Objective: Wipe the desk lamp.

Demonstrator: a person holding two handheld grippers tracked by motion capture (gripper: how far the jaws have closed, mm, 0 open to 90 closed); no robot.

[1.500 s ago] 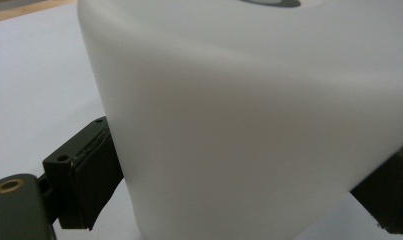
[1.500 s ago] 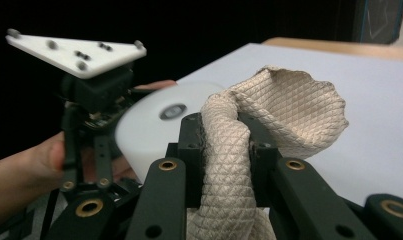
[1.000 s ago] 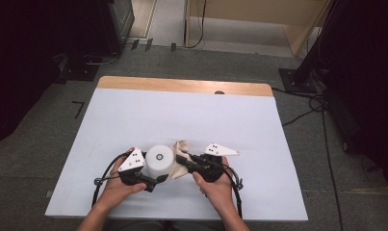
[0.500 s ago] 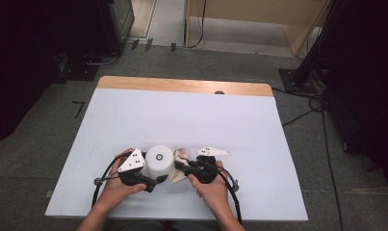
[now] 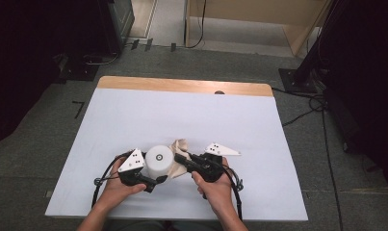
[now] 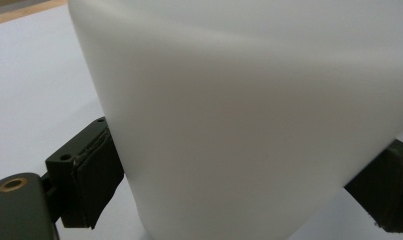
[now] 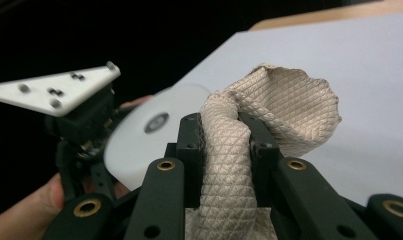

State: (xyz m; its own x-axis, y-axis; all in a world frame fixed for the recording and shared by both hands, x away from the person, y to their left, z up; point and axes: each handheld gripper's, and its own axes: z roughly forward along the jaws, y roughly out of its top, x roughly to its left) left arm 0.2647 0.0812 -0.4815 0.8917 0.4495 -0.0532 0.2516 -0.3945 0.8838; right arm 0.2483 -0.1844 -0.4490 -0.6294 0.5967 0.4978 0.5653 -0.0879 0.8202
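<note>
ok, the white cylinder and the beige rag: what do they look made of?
White cylinder: probably matte plastic, with a smooth, even, slightly translucent wall and soft sheen in the left gripper view. It could be coated; hard to tell.
Beige rag: woven or embossed cloth, with a diamond-quilted texture, folding limply between the right gripper's jaws.

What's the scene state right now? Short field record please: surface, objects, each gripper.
surface: table with a white cover, wooden strip along the far edge
bottle: white bottle, at the near middle of the table
cloth: beige quilted cloth, just right of the bottle
left gripper: jaws on either side of the bottle, pads pressed on it
right gripper: shut on a fold of the cloth
hands: both come in from the near edge
</note>
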